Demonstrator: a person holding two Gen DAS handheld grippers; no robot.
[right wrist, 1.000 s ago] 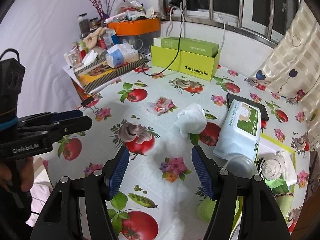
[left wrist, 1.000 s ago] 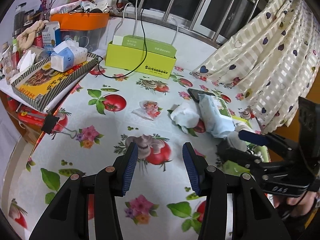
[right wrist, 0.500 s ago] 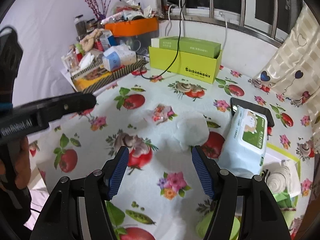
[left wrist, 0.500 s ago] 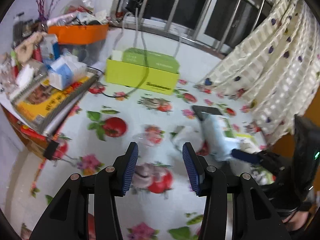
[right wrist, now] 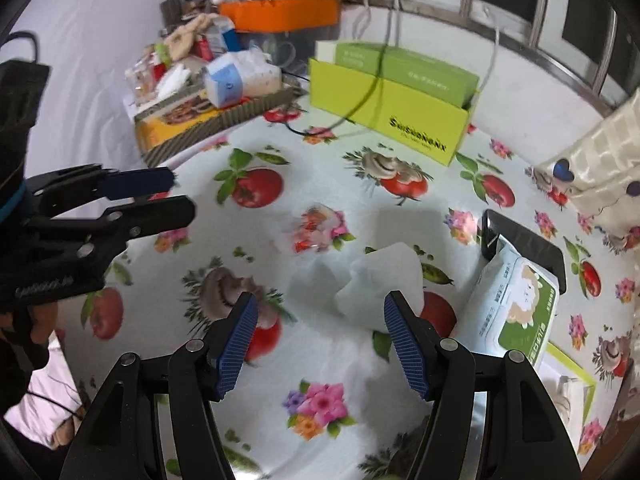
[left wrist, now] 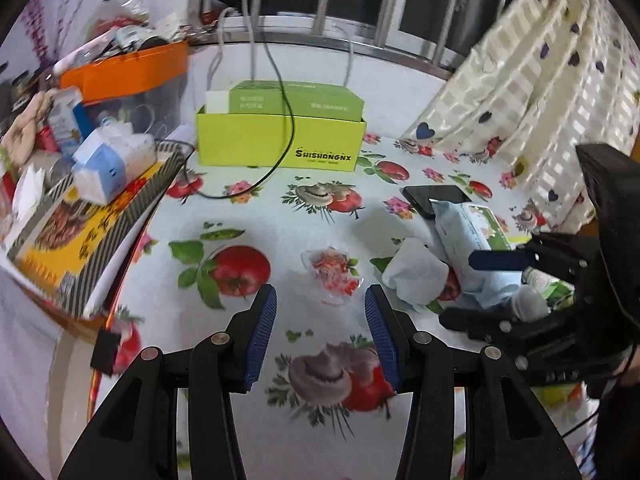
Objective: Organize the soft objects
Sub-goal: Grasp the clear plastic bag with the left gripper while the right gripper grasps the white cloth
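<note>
Soft white cloth is seen crumpled near the middle of the counter, beside the wipes pack. Nothing is picked up yet. Left gripper and right gripper are held wide open and empty.

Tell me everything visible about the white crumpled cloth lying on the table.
The white cloth is a soft, crumpled lump, wrinkled and bunched rather than folded, plain with no print. It lies on the fruit-patterned tablecloth, partly over a printed tomato, just left of the wet wipes pack; in the left wrist view it seems to touch the pack. The right gripper is close in front of it, jaws open, not touching.
</note>
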